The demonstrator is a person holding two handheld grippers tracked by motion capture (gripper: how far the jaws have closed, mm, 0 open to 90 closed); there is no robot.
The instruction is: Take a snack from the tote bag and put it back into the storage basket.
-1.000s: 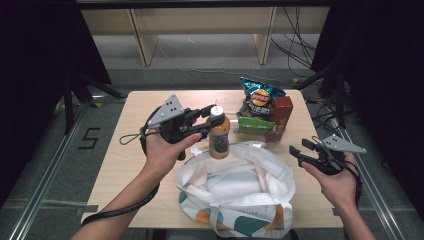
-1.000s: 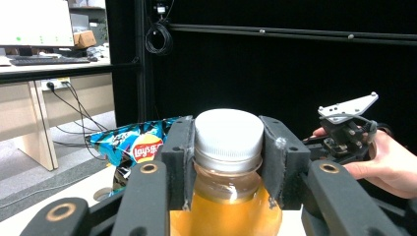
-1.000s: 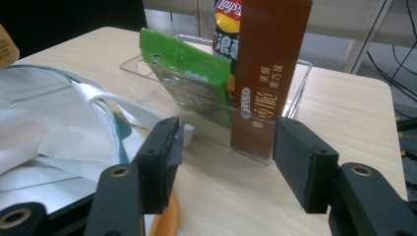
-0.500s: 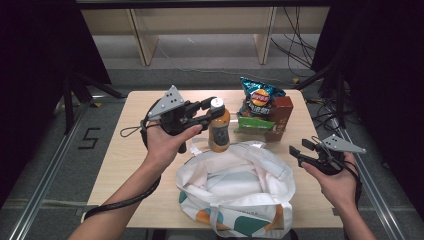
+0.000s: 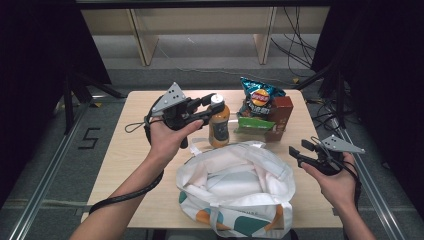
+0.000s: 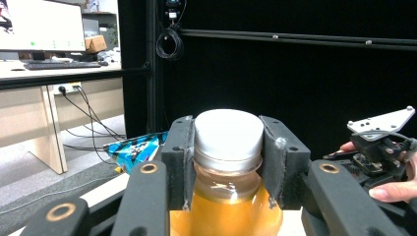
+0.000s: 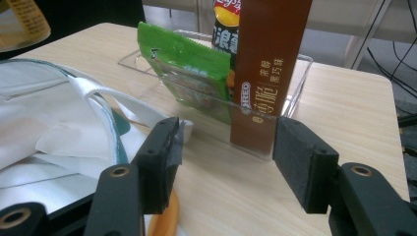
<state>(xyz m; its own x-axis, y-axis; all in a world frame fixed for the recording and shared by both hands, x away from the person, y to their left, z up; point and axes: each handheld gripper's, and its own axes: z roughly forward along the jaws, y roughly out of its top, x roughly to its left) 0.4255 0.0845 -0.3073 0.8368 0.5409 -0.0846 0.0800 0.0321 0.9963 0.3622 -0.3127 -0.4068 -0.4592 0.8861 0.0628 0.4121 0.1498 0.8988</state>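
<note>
The left hand-held gripper (image 5: 214, 104) is clamped on the neck of the orange drink bottle (image 5: 219, 125), right under its white cap (image 6: 227, 132). In the left gripper view both jaws press against the cap's sides, with the amber liquid showing below. The bottle stands upright over the far-middle part of the surface (image 5: 130, 150), just beyond the white tote bag (image 5: 235, 190) (can't tell whether its base is touching the wood or hanging just above it).

The right hand-held gripper (image 5: 299, 151) sits off by the surface's right edge, jaws spread apart with nothing between them. In the right gripper view it looks toward a clear plastic tray (image 7: 300, 73) that holds a green snack packet (image 7: 187, 69), a brown box (image 7: 273, 64) and a blue chip bag (image 5: 260, 92) standing behind them. The tray is just to the right of the bottle, near but not touching it. The tote lies open-mouthed at the near side, between the two hands.
</note>
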